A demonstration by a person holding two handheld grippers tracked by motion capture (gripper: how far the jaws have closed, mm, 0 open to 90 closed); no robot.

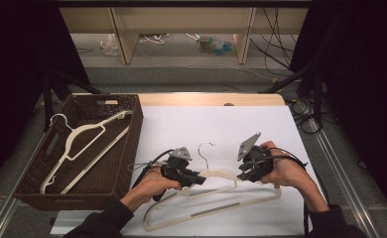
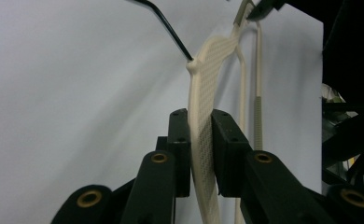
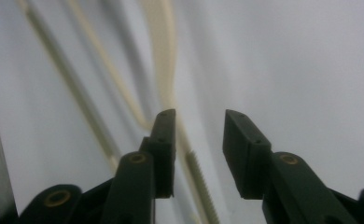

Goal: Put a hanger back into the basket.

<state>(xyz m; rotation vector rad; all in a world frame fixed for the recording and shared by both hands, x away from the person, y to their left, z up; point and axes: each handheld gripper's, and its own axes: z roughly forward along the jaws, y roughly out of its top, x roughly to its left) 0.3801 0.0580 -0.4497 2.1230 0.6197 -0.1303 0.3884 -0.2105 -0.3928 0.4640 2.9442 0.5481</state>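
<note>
The cream hanger lies near the front edge of the white worktop, its wire hook pointing toward the far edge. The left gripper pinches the hanger's left shoulder; in the left gripper view the pads press on the flat ribbed plastic from both sides. The right gripper sits at the hanger's right shoulder with its jaws spread and nothing between them; in the right gripper view the hanger runs just beside one pad.

The step looks like moving this hanger into the brown basket at the worktop's left edge, where another hanger already lies slantwise. To do it well, keep the left grip square on the shoulder so the hanger does not swing, and lift high enough for the lower bar to pass the basket's near wall. The open room lies between the hook and the far edge; the front edge is close to the lower bar.
</note>
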